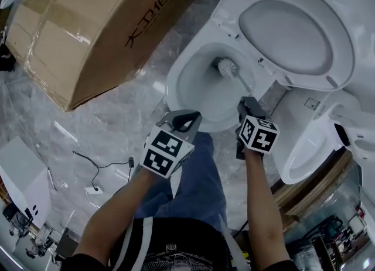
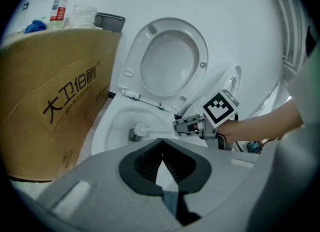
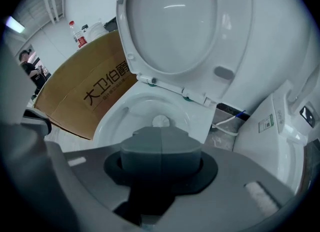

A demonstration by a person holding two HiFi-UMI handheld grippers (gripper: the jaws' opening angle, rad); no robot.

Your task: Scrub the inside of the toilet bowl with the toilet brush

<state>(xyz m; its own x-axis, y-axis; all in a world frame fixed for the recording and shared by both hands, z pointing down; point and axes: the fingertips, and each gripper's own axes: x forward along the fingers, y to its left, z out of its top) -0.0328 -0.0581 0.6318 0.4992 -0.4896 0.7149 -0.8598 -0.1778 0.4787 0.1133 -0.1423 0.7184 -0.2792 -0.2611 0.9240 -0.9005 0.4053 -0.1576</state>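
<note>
Grey right tongs [image 1: 246, 105] are pressed together on the white handle of the toilet brush [image 1: 230, 72]. The brush runs straight ahead of them, down and away from the person, with its bristle head low inside the toilet bowl [image 1: 196, 82]. Its long axis lines up with these tongs, so scrubbing looks like a matter of pushing and swinging along that line. The left tongs [image 1: 183, 121] hang just beside, over the bowl's near rim, tips meeting with nothing between them, farther from the brush. Behind the bowl the seat [image 1: 293, 35] stands raised, clear of the stroke.
</note>
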